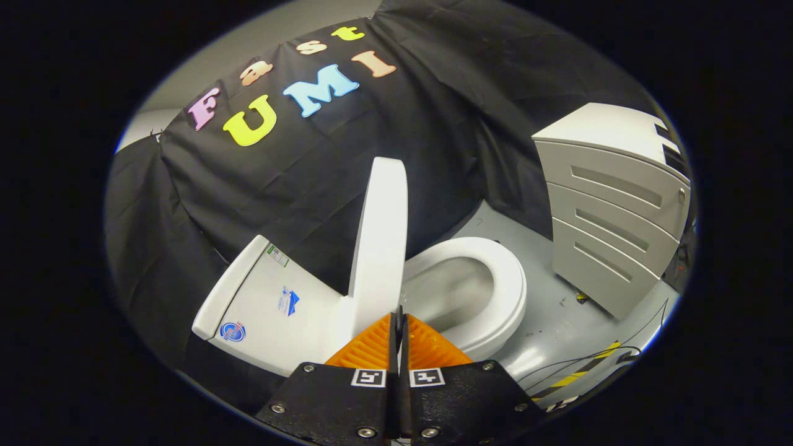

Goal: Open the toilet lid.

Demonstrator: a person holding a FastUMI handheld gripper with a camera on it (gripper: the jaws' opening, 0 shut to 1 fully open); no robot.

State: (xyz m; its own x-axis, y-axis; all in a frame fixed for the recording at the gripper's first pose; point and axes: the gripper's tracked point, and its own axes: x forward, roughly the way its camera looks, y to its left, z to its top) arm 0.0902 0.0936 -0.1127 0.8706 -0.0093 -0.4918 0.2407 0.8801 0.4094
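Note:
The white toilet lid (pixel 381 235) stands raised, seen edge-on, between the tank (pixel 266 303) and the seat (pixel 505 291). The seat ring lies down around the open bowl (pixel 455 291). My gripper (pixel 399 317) is shut, its two fingers pressed together with nothing visible between them. The fingertips sit right at the lid's near edge, beside its hinge end; whether they touch it I cannot tell.
A pale grey drawer cabinet (pixel 613 204) stands on the grey floor (pixel 557 322) beyond the seat. Thin black cables (pixel 595 356) and a strip of yellow-black tape (pixel 579 370) lie on the floor near the fingers. Black cloth hangs behind the toilet.

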